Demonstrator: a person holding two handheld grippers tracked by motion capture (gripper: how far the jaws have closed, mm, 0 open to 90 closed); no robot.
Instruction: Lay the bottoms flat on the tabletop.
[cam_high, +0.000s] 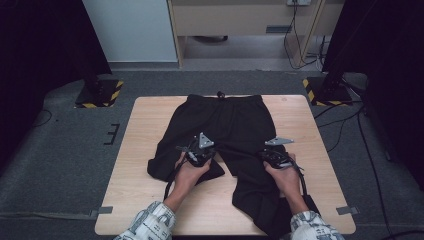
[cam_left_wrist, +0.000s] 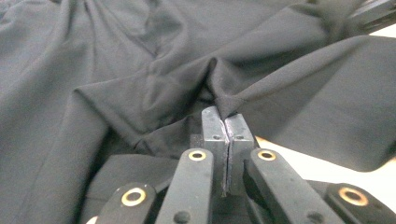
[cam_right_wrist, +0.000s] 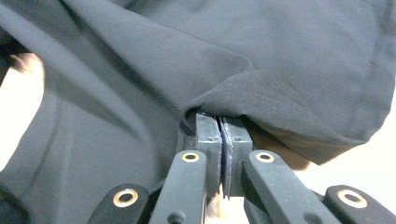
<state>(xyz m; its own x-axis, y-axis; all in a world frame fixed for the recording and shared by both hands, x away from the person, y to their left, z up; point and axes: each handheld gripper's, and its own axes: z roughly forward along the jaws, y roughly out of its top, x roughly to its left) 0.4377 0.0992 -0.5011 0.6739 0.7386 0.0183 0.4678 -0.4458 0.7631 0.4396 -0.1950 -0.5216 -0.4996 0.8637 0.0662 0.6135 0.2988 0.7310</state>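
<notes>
Item: black trousers (cam_high: 225, 125), laid flat on a wooden table (cam_high: 140, 150), waistband at the far edge, legs running toward the person. High view: left gripper (cam_high: 200, 152) sits on the left trouser leg near its folded lower end; right gripper (cam_high: 274, 155) sits on the right trouser leg, about level with the other; left hand (cam_high: 189, 170) and right hand (cam_high: 282, 172) behind them, patterned sleeves at the bottom edge. Left gripper view: jaws pressed together, a ridge of the trousers (cam_left_wrist: 140, 84) pinched at the tips, cloth drawn up into a small peak; pale table showing at right. Right gripper view: jaws likewise pressed together on a fold of the trousers (cam_right_wrist: 261, 84), hem edge hanging just past the tips (how many layers are caught is hard to tell, perhaps both). Handling note: the step in hand looks like a two-point lift for folding or straightening the legs; it should go best with both grippers raised evenly, the cloth kept taut between them, and no tugging that would drag the waistband askew.
</notes>
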